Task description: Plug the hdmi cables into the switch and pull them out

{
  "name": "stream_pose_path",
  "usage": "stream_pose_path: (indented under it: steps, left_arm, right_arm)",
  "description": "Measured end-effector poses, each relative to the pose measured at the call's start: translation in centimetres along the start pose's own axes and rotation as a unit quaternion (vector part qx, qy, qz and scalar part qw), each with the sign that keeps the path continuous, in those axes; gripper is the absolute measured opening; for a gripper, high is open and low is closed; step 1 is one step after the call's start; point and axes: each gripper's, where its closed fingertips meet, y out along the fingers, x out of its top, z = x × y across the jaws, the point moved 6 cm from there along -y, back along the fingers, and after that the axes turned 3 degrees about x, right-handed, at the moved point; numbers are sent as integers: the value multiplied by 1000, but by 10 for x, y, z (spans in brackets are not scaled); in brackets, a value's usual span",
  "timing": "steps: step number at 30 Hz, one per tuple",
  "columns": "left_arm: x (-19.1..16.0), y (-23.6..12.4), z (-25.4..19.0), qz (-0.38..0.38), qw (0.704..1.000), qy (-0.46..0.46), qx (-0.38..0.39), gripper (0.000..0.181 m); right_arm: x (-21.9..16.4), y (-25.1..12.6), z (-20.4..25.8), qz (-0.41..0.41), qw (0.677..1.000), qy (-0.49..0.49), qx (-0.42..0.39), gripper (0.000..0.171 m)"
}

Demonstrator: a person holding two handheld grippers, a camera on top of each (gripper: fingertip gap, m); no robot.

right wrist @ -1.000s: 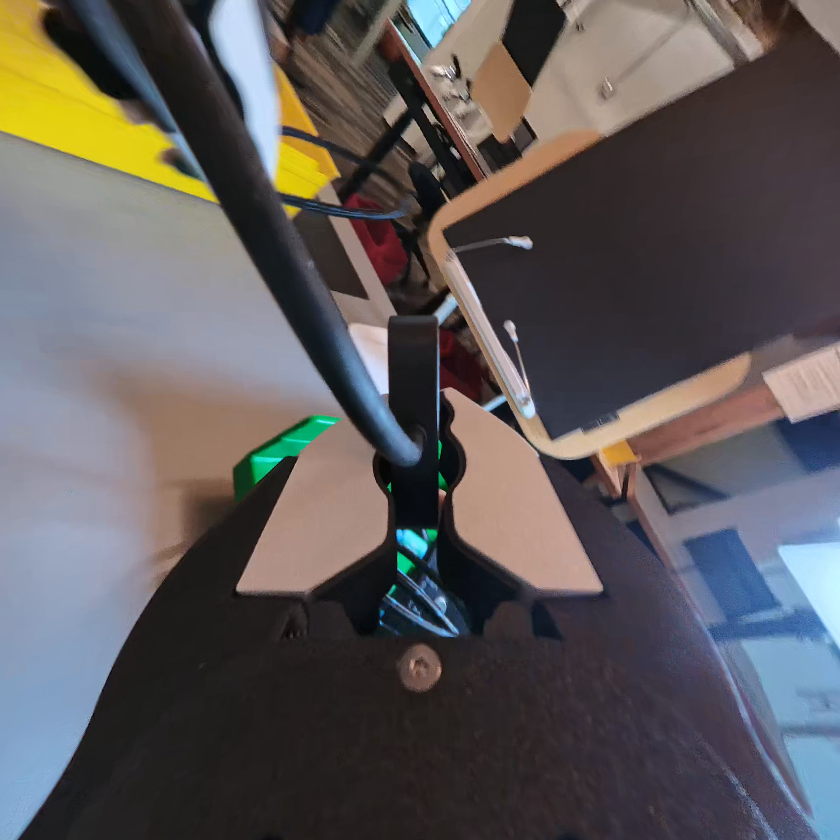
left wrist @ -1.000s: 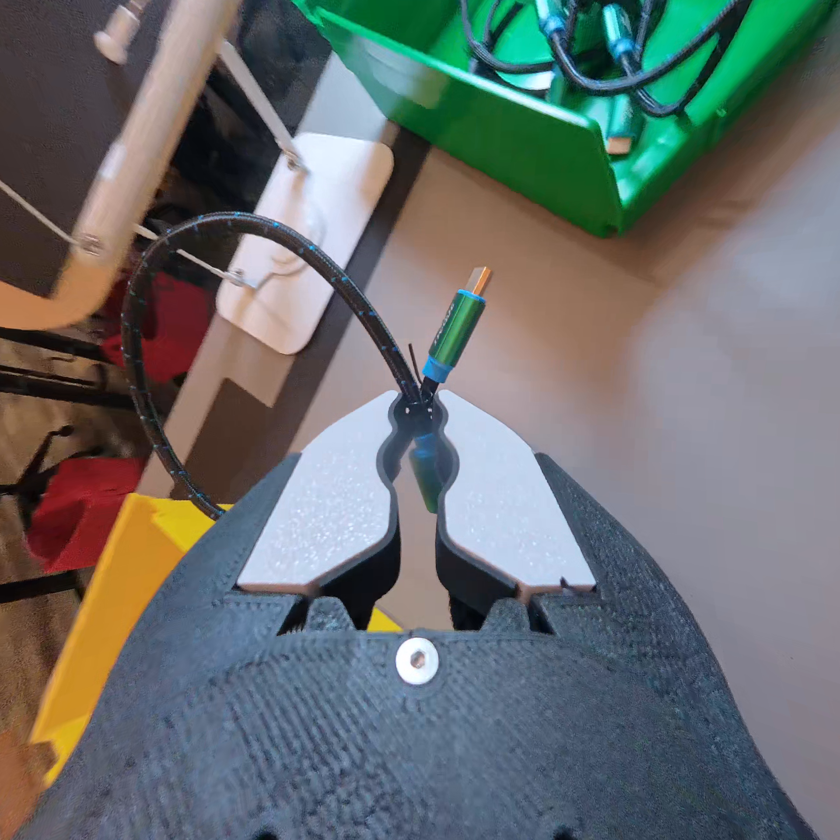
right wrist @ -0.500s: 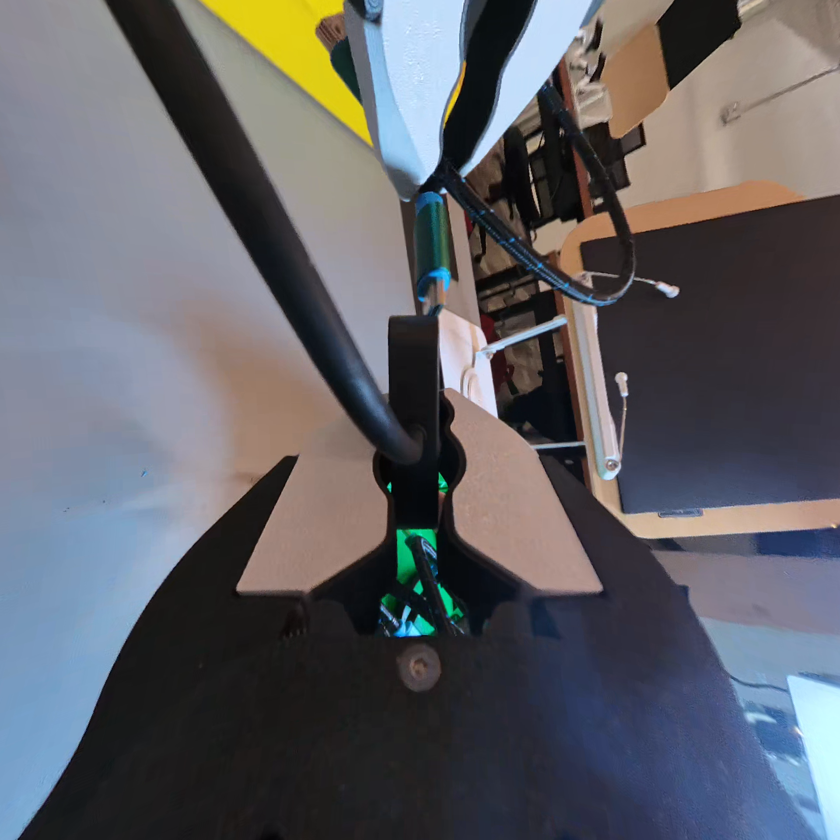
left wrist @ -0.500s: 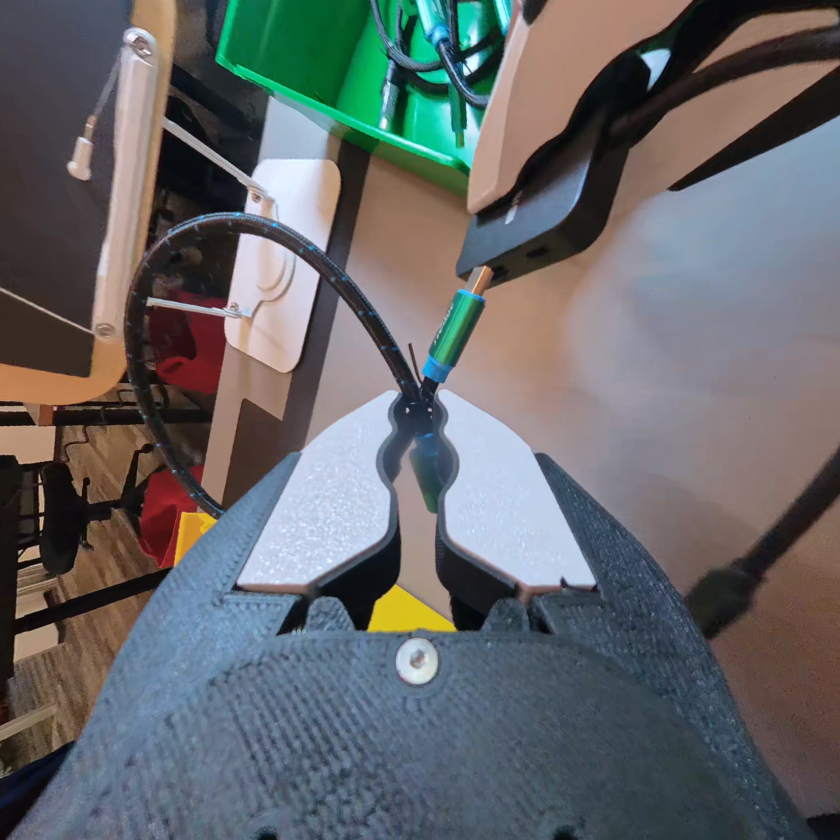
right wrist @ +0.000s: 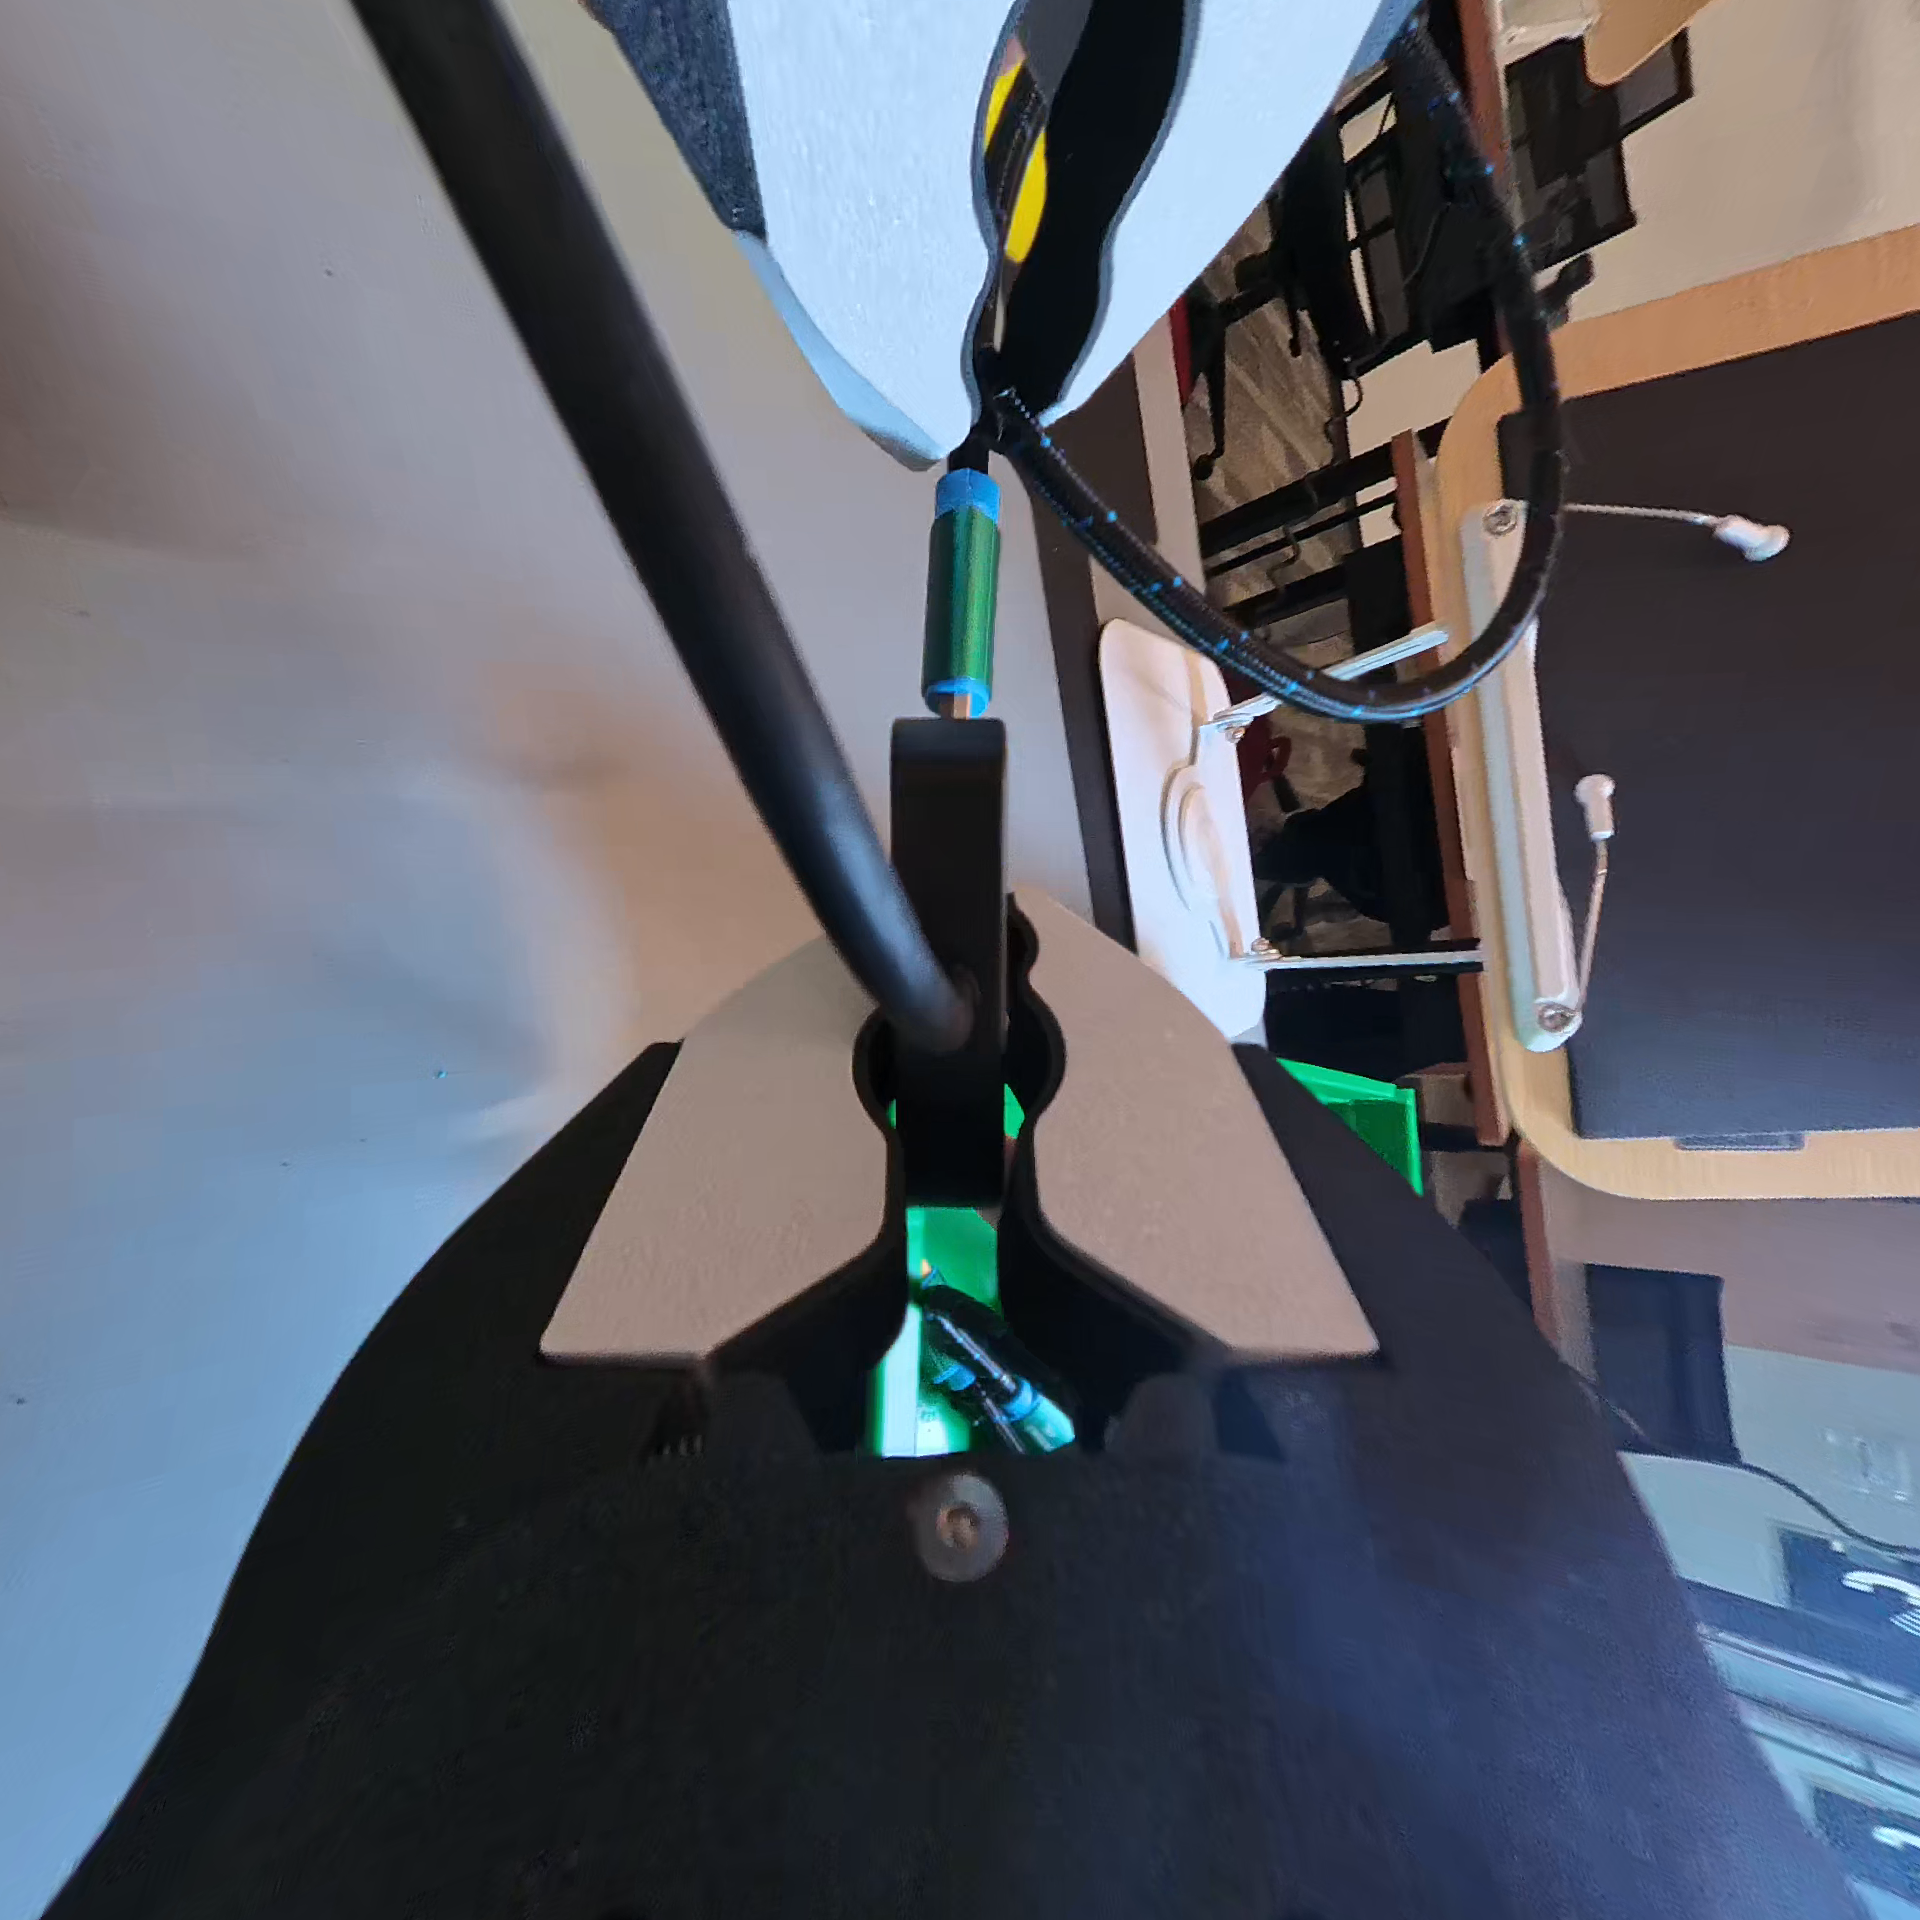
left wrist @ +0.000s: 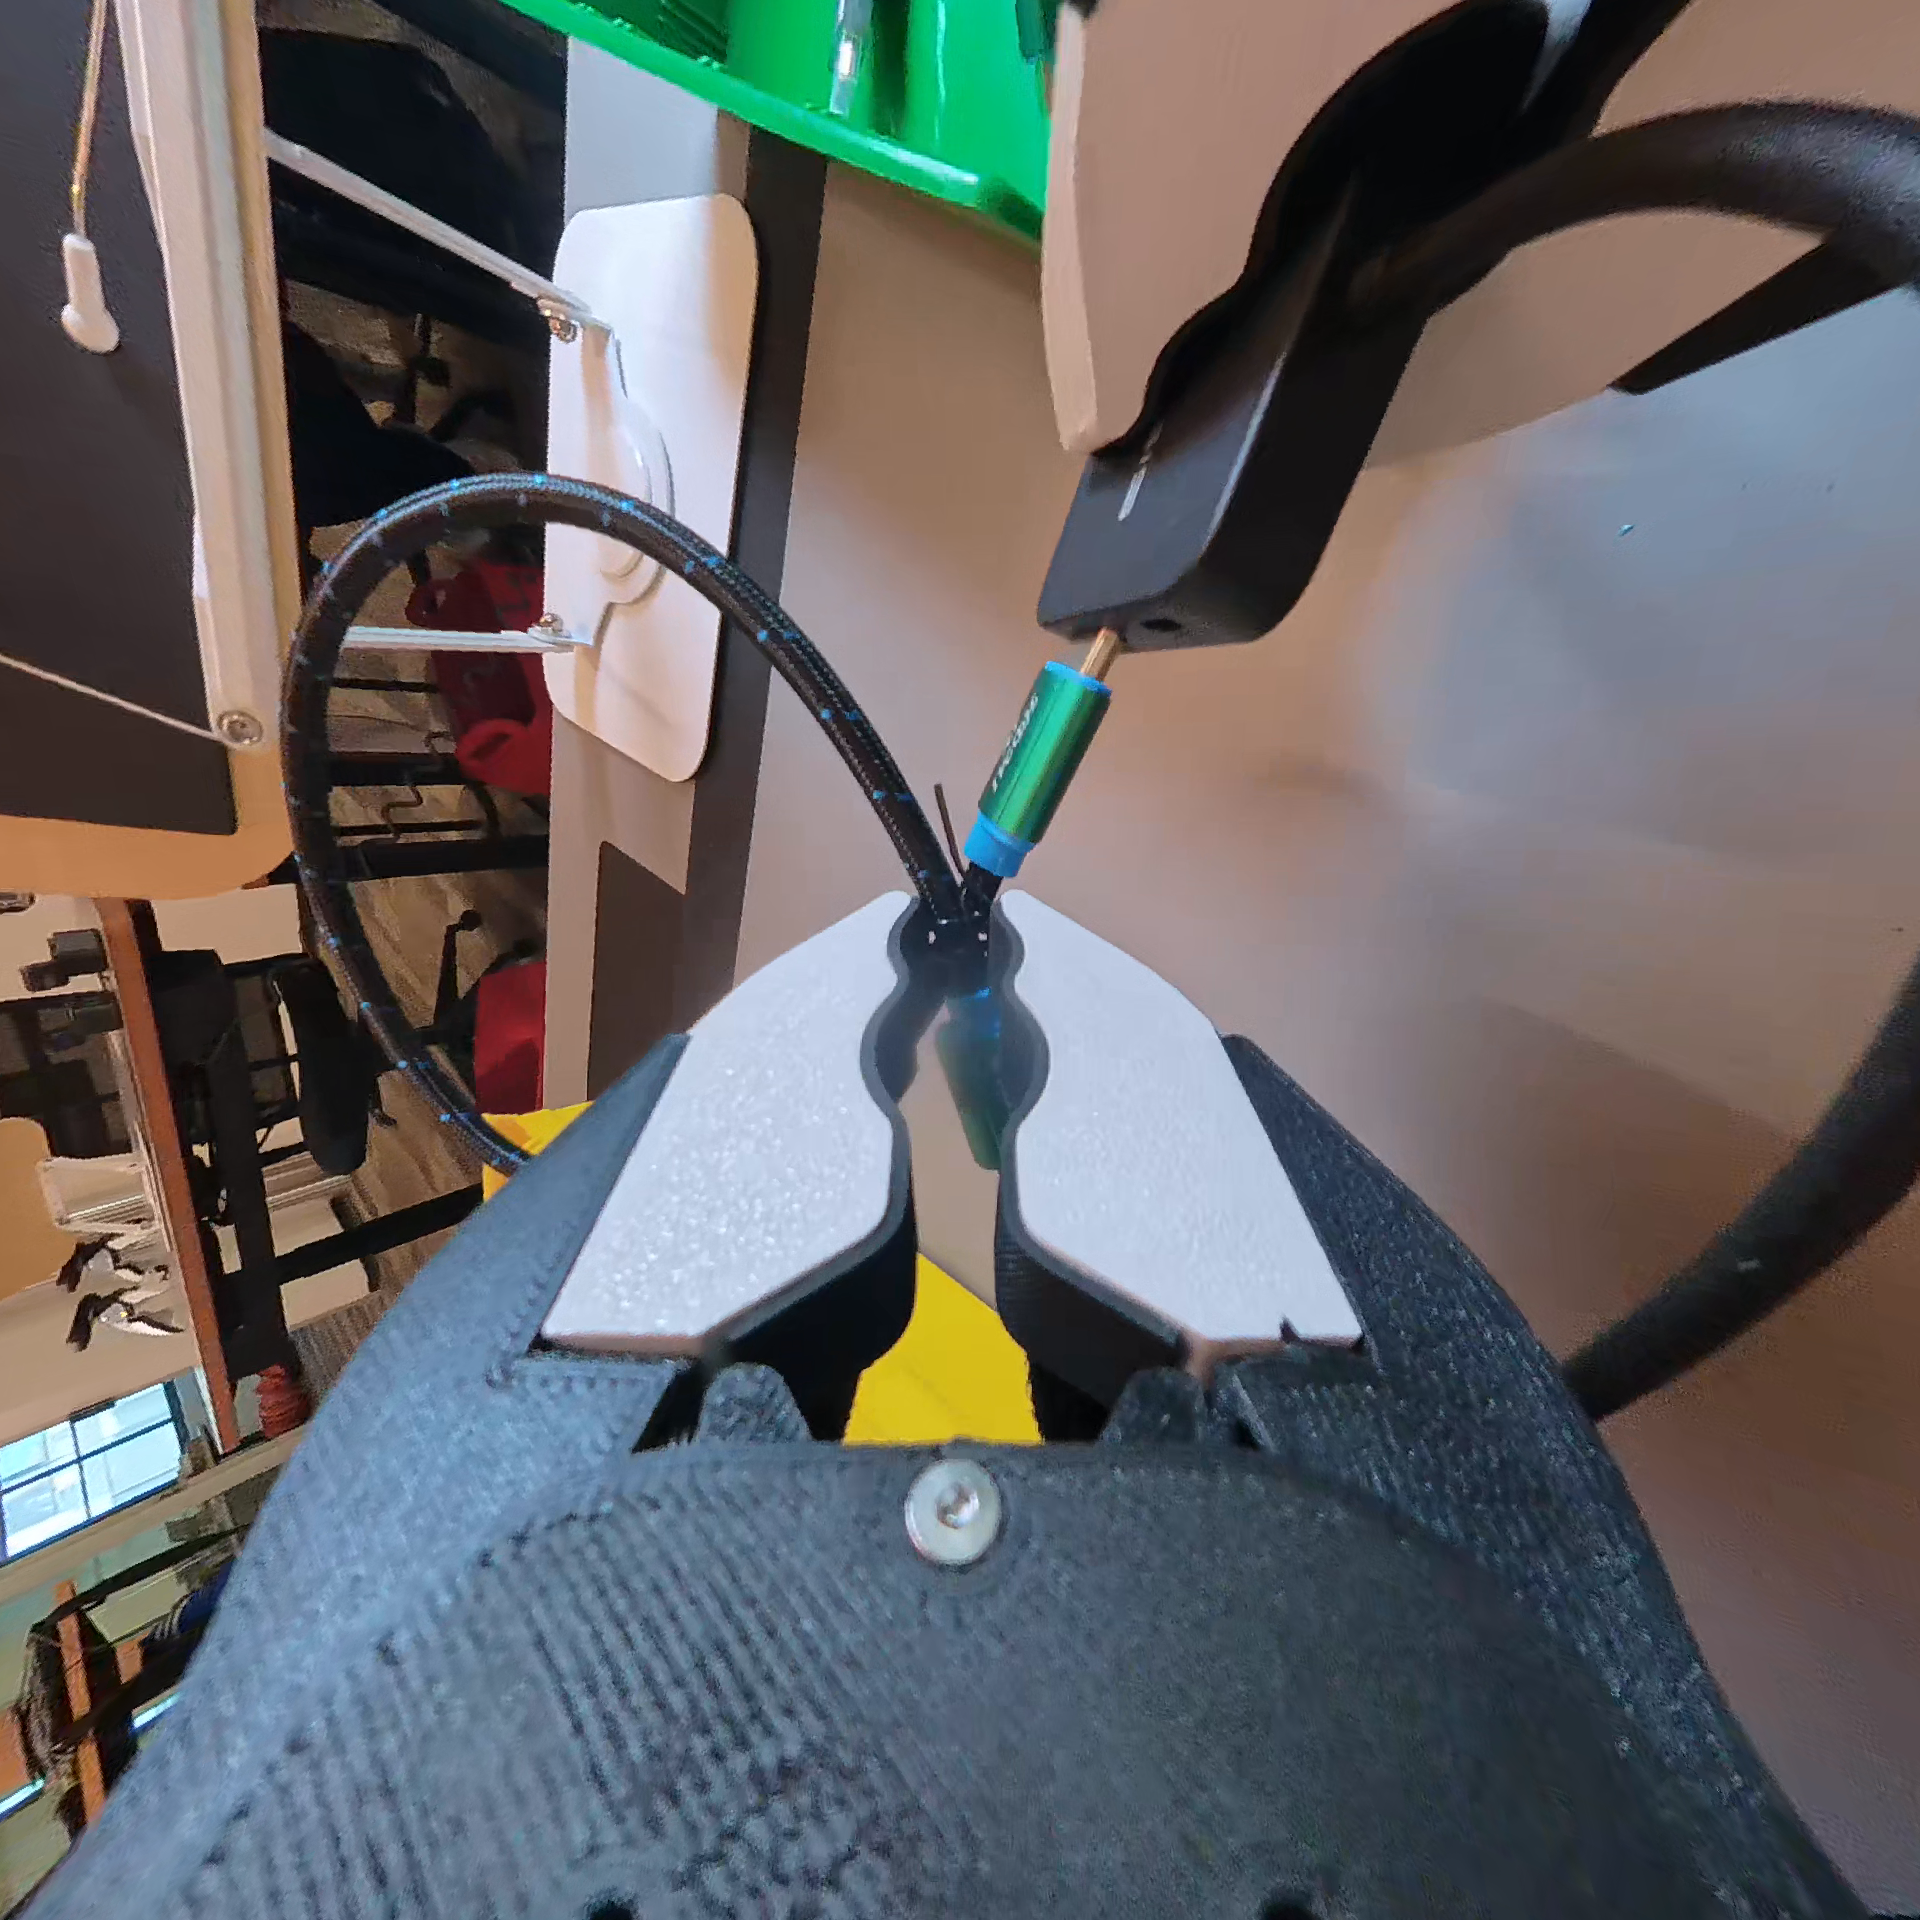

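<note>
**Inspector:** Above the table [left wrist: 1558, 831], both items are held clear of the surface. Left tool [left wrist: 951, 920] is clenched on the braided cable [left wrist: 582, 520] just behind the green plug [left wrist: 1039, 753], at a point where the cable appears doubled back on itself. I judge that grip is chosen so the plug stands out stiff ahead of the fingertips.

**Assistant:** And the switch?

**Inspector:** Right tool [right wrist: 951, 1023] is clamped across the black switch [right wrist: 948, 883], port end outward, facing the plug. Its thick black lead [right wrist: 665, 520] trails off to one side, clear of the port.

**Assistant:** Is the plug seated?

**Inspector:** Not fully. The metal tip meets the port face; a short length still shows between collar and switch. In the right view, plug and switch line up nearly straight; in the left view, the plug enters at a slant. Skew could jam it.

**Assistant:** Other cables?

**Inspector:** Green bin [left wrist: 914, 94] at the table's far side holds more.
</note>
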Motion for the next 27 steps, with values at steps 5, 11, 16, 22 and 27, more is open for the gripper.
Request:
stream_pose_path:
  steps: [5,11,16,22,27]
  left_arm:
    - [7,-4,-7,-37,999,3,-30,11]
    - [4,-8,-5,-89,993,-20,-79,10]
    - [6,-6,-12,-116,986,-22,-117,10]
    - [11,-4,-19,-123,984,-11,-126,10]
    - [9,-3,-19,-137,981,-10,-139,11]
  right_arm:
    - [-5,3,5,12,1000,15,24,14]
    - [-2,-8,1,-71,994,68,49,14]
    - [-4,-11,3,-46,996,47,57,13]
    - [-4,-12,9,-25,995,38,84,12]
    - [-6,-13,9,-26,994,41,94,14]
